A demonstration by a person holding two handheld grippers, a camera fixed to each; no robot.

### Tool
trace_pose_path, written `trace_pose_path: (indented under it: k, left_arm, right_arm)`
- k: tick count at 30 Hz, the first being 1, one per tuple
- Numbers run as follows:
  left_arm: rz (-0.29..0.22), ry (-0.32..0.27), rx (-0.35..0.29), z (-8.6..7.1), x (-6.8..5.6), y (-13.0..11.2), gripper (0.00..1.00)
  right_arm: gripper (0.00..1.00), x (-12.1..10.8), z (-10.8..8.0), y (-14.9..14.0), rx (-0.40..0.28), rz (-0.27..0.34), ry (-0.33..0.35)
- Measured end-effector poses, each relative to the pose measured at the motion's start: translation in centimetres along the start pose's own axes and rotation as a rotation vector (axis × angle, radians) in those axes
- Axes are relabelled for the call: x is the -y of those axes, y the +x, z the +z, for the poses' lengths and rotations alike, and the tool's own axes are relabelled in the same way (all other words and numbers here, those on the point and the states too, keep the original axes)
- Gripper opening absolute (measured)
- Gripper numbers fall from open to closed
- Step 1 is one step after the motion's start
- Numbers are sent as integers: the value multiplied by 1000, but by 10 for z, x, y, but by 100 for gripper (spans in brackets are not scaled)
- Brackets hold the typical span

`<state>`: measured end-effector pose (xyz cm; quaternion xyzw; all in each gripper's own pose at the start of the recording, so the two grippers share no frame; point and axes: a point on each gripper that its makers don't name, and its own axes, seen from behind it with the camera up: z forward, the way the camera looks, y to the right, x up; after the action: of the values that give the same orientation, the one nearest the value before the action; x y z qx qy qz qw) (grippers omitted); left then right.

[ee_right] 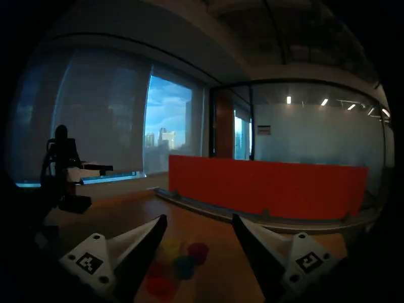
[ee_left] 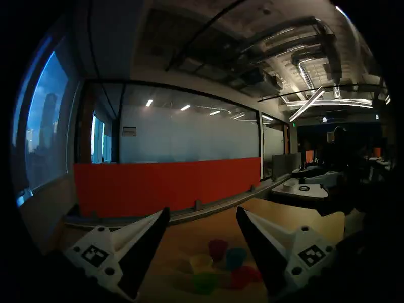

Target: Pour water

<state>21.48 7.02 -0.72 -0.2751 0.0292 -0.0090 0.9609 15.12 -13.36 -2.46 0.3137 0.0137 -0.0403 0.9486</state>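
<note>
The left gripper [ee_left: 202, 209] hangs above the counter [ee_left: 192, 242] with its jaws spread wide and nothing between them. The right gripper [ee_right: 199, 217] is likewise apart and empty. Just beyond and below the tips sits a tight cluster of small coloured cups [ee_left: 222, 265], touching or nearly so. In the left gripper view a yellow cup [ee_left: 201, 262] and a green cup [ee_left: 204, 282] are nearest. A red cup [ee_left: 245, 276] sits to one side, with a magenta cup [ee_left: 218, 248] and a teal cup [ee_left: 235, 257] behind. The light is too dim to tell which one holds water.

Nothing is grasped, so the step in hand looks like the first reach. The crowding is the difficulty. It would be best to take a cup on the edge of the cluster and bring the jaws down astride that cup alone. They should close on its wall below the rim, then lift it straight up, clear of its neighbours, before any tilt. The other gripper could steady the receiving cup.

The counter is bare pale wood around the cups. Beyond its far edge runs a low orange panel [ee_left: 166, 184], with a frosted glass wall [ee_left: 187, 134] above it. A window [ee_right: 169, 123] shows sky and towers. Farther off in the left gripper view are desks [ee_left: 303, 189], ceiling ducts [ee_left: 303, 65] and a light strip [ee_left: 307, 103].
</note>
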Motion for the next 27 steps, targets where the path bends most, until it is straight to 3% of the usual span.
trace_pose_path:
  k: [15,27]
  left_arm:
    - [54,-61,117,12,3,-41,98]
    - [100,-122,247,22,4,-94,98]
  right_arm:
    - [100,20,17,-29,141,-14,132]
    - [100,23,32,-64,262,-62,191]
